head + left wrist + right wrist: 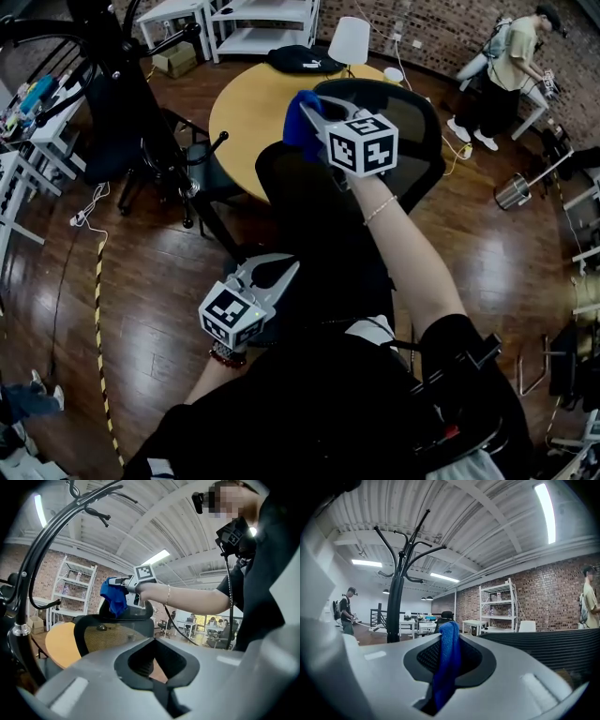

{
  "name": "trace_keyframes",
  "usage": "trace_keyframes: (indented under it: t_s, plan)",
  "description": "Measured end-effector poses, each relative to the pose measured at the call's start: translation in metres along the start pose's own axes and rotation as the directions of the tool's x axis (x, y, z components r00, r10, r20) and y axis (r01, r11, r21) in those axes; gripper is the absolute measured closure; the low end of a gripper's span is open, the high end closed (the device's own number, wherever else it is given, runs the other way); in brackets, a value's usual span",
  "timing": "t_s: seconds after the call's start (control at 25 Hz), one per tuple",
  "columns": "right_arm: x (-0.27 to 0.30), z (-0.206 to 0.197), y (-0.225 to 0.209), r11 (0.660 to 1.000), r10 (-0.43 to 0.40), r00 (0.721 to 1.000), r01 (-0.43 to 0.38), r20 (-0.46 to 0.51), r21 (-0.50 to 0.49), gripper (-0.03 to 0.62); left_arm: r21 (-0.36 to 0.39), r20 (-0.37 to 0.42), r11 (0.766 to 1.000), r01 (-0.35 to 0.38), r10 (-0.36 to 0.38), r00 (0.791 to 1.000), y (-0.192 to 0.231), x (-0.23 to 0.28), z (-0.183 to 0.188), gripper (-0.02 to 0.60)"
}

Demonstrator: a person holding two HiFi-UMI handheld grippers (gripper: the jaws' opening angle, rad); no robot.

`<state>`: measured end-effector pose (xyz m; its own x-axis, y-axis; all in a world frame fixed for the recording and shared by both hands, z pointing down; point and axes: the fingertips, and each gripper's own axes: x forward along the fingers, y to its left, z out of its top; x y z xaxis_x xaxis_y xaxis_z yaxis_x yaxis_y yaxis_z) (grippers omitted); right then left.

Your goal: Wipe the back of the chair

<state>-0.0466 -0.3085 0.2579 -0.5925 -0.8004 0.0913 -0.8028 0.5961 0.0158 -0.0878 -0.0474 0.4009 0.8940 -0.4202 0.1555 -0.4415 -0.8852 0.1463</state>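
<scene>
The black mesh chair back (pixel 417 131) stands in front of me, with its seat (pixel 309 206) below. My right gripper (pixel 314 111) is shut on a blue cloth (pixel 301 124) and holds it at the top left edge of the chair back. In the right gripper view the cloth (pixel 449 663) hangs from between the jaws, and the ribbed chair back (pixel 562 648) lies to the right. In the left gripper view the cloth (pixel 114 597) rests over the chair's top rim (pixel 112 637). My left gripper (pixel 289 266) is shut on nothing, low beside the seat.
A round yellow table (pixel 244 112) with a black bag (pixel 305 58) stands just behind the chair. A black coat rack (pixel 122 84) stands to the left, a white chair (pixel 350 39) beyond the table. A person (pixel 506 66) works at the back right near a metal bin (pixel 514 192).
</scene>
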Motion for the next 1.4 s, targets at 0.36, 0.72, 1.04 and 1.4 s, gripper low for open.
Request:
trace_keyframes:
  t_s: [0.36, 0.72, 1.04, 1.4]
  plan:
    - [-0.019, 0.000, -0.011, 1.000, 0.005, 0.998, -0.006, 0.070, 0.008, 0.553, -0.043, 0.130, 0.999, -0.028, 0.034, 0.991, 0.008, 0.014, 0.034, 0.575]
    - [-0.140, -0.023, -0.145, 0.927, -0.376, 0.915, 0.372, 0.149, 0.057, 0.553, -0.070, 0.086, 0.996, -0.055, 0.061, 0.994, 0.018, 0.026, 0.015, 0.575]
    - [-0.201, -0.020, -0.216, 0.803, -0.591, 0.795, 0.595, 0.137, 0.017, 0.553, -0.006, 0.074, 1.000, -0.026, 0.027, 0.997, 0.017, 0.049, 0.037, 0.575]
    - [-0.174, -0.020, -0.218, 0.679, -0.688, 0.721, 0.682, 0.088, -0.272, 0.553, 0.024, 0.083, 0.999, -0.044, 0.042, 0.996, 0.022, 0.072, 0.054, 0.575]
